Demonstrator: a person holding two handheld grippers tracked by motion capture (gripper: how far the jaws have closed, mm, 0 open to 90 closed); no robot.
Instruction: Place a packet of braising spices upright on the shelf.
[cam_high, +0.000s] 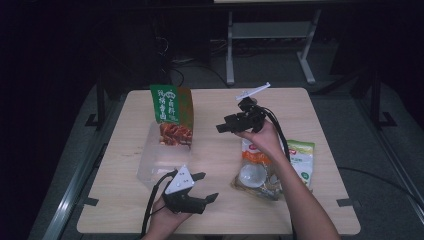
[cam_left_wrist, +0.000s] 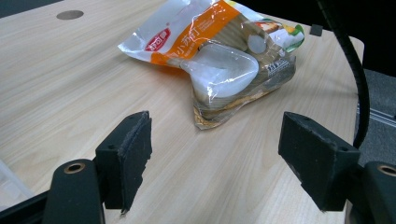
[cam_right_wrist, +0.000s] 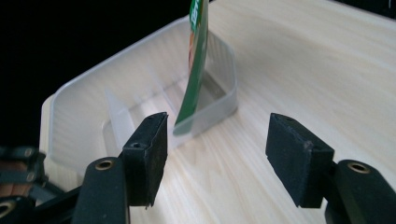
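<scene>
A clear tray (cam_high: 160, 160) is seen at the left of the table (cam_high: 320, 115), and a green bag (cam_high: 171, 112) is stood upright in its far part. The bag is also seen edge-on in the right gripper view (cam_right_wrist: 194, 70), with its lower edge inside the tray (cam_right_wrist: 84, 102).

At the right near side, an orange bag (cam_high: 257, 172) is laid flat on the table, and a 2nd green-and-white bag (cam_high: 301, 157) is seen just beside it, partly under the forearm. The orange bag (cam_left_wrist: 219, 65) is shown closer in the left gripper view.

The left gripper (cam_high: 202, 187) is held near the near edge, with its jaws wide apart and nothing between them. It is pointed toward the orange bag. The right gripper (cam_high: 224, 125) is held above the middle of the table, also wide open and empty, and it is pointed toward the tray.

The orange bag is judged to be light and soft, with a smooth film which can slip. A stiffer white insert seems to be inside, and the contents can probably be crushed. It is best taken at the flat sealed edge or at a corner, not over the middle.
</scene>
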